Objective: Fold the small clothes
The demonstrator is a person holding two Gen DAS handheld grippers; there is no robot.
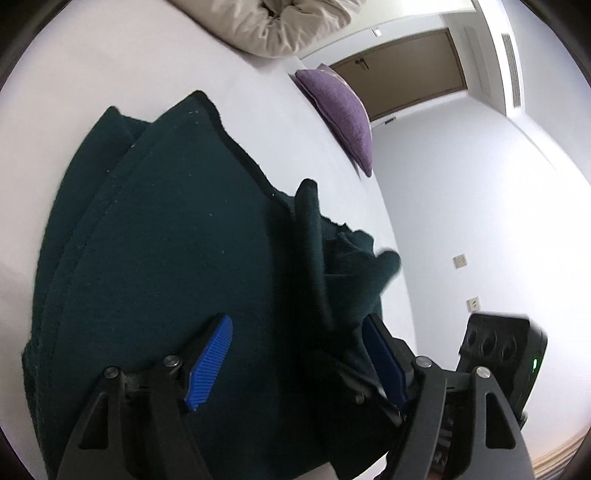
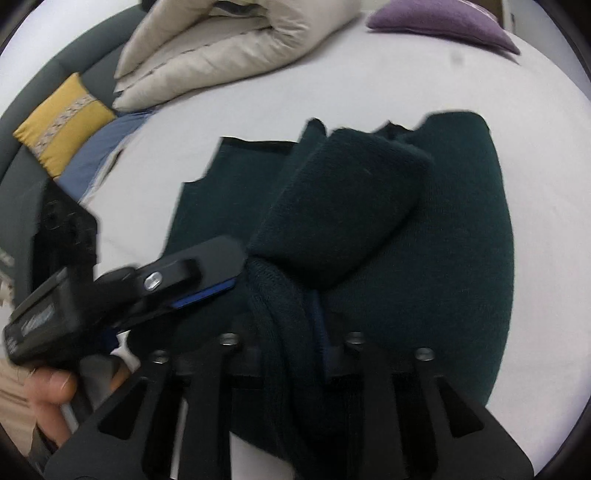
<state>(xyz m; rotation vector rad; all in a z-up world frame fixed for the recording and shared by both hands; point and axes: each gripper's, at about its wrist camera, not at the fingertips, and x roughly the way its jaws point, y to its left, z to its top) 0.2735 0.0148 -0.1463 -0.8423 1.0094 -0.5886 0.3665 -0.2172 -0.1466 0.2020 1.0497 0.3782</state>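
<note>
A dark green knitted garment (image 1: pixel 155 236) lies partly folded on a white bed sheet (image 1: pixel 92 74). My left gripper (image 1: pixel 295 354) is open, its blue pads (image 1: pixel 210 365) spread wide just above the cloth. Part of the right gripper shows at the right of that view (image 1: pixel 509 354). In the right wrist view the garment (image 2: pixel 424 251) has a sleeve folded over its middle. My right gripper (image 2: pixel 291 332) is shut on a bunched edge of the garment. The left gripper (image 2: pixel 177 280) shows at the left, near the cloth, held by a hand (image 2: pixel 51 398).
A folded beige duvet (image 2: pixel 221 48) and a purple cushion (image 2: pixel 443 18) lie at the far side of the bed. A yellow cushion (image 2: pixel 62 122) and blue cloth (image 2: pixel 103 147) sit at the far left. A wall (image 1: pixel 480 206) and door (image 1: pixel 406 70) lie beyond the bed edge.
</note>
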